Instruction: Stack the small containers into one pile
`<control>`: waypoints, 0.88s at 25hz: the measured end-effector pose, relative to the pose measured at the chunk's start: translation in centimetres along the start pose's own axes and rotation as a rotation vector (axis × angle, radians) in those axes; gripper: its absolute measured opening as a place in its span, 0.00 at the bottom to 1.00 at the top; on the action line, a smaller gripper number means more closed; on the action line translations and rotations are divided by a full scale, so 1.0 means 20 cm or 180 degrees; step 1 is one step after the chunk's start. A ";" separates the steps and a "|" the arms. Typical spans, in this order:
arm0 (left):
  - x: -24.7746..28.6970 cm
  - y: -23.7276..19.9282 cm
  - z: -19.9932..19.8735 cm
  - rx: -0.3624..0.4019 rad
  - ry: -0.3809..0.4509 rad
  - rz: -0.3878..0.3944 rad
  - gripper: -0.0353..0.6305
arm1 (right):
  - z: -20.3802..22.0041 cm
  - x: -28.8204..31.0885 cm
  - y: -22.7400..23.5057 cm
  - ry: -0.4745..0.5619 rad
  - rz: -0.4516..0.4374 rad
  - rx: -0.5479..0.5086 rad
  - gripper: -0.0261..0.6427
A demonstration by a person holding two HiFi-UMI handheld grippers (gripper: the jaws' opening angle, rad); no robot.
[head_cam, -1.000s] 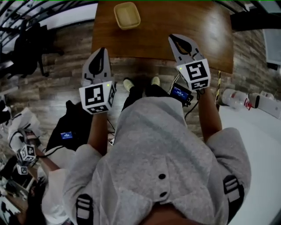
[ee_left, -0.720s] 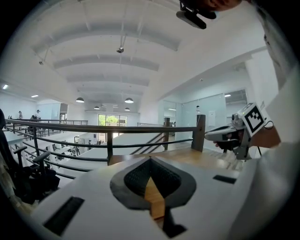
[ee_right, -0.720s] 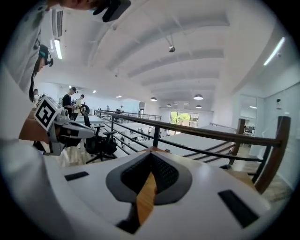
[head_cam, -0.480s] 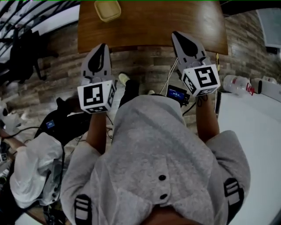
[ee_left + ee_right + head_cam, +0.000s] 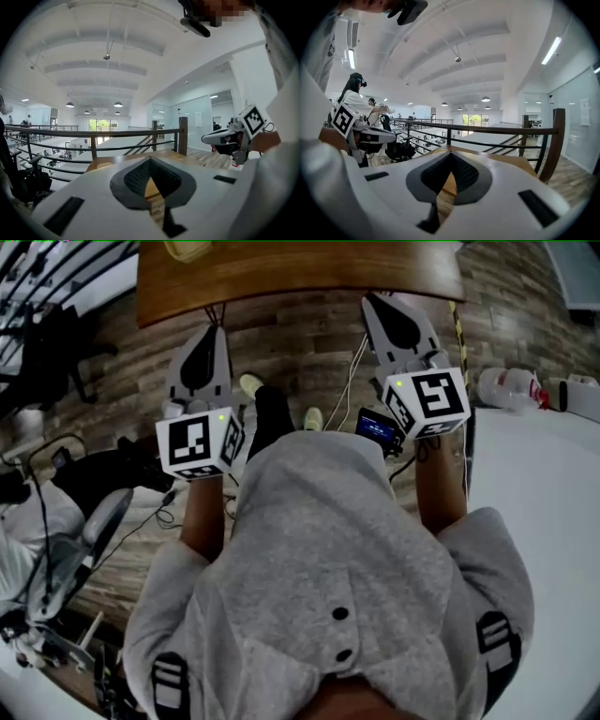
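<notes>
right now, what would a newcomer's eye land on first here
The left gripper and right gripper, each with a square-marker cube, held out side by side, jaws shut and empty. Beyond them is the wooden table, with a yellow container barely showing at the head view's top edge.

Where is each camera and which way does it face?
Head view: on the person's head, looking steeply down at the table; shows the hoodie, left gripper, right gripper.
Left gripper view: on that gripper, along its shut jaws toward table and railing; right gripper at right.
Right gripper view: mirrored; left gripper at left.
Shared: both gripper views see table and railing.
</notes>
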State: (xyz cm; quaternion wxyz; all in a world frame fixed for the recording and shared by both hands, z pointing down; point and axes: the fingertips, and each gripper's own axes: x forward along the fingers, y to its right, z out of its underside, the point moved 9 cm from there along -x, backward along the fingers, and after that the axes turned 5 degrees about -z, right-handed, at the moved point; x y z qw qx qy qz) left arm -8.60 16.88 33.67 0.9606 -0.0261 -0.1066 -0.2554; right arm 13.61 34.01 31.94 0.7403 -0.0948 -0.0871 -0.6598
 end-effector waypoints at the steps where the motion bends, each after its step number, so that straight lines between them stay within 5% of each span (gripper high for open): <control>1: -0.03 0.05 0.00 0.0019 0.0034 0.0006 0.07 | 0.02 -0.05 0.00 0.0021 0.0018 0.0011 0.06; 22: -0.29 0.27 -0.08 0.0101 0.0373 -0.0132 0.07 | 0.01 -0.31 -0.06 0.0304 -0.0033 -0.0078 0.06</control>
